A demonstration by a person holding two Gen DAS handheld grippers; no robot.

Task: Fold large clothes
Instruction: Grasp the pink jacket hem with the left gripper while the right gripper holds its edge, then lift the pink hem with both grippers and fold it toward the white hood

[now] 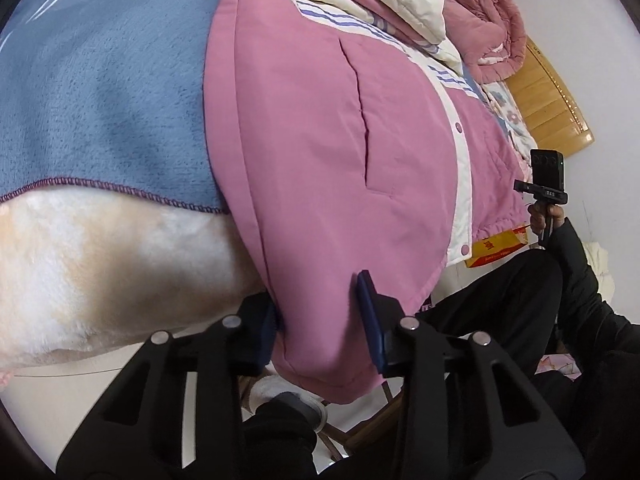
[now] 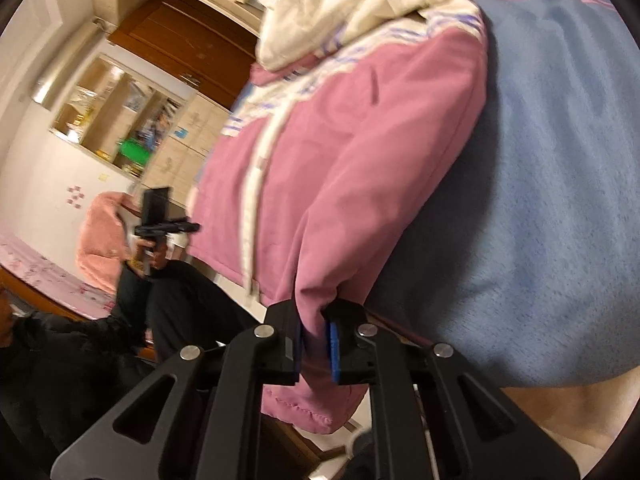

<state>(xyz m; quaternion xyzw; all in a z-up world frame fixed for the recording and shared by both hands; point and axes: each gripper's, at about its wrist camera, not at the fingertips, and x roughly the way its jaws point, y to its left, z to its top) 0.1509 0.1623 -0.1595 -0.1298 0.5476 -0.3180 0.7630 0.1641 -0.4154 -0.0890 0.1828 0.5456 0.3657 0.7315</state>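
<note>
A large pink padded jacket (image 1: 320, 140) with white placket, snap buttons and purple stripes lies on a blue blanket (image 1: 100, 80) on the bed, its hem hanging over the bed edge. My left gripper (image 1: 320, 312) straddles the hem's corner with its jaws apart, the fabric between the blue pads. In the right wrist view the jacket (image 2: 360, 152) lies the same way, and my right gripper (image 2: 316, 340) is shut on the other hem corner. The right gripper also shows far off in the left wrist view (image 1: 542, 192), held in a hand.
A cream fluffy blanket (image 1: 100, 260) lies under the blue one. A rolled pink quilt (image 1: 488, 24) and a wooden headboard (image 1: 552, 100) are at the far end. A yellow-red box (image 1: 500, 248) sits below. Shelves and cabinets (image 2: 132, 120) line the wall.
</note>
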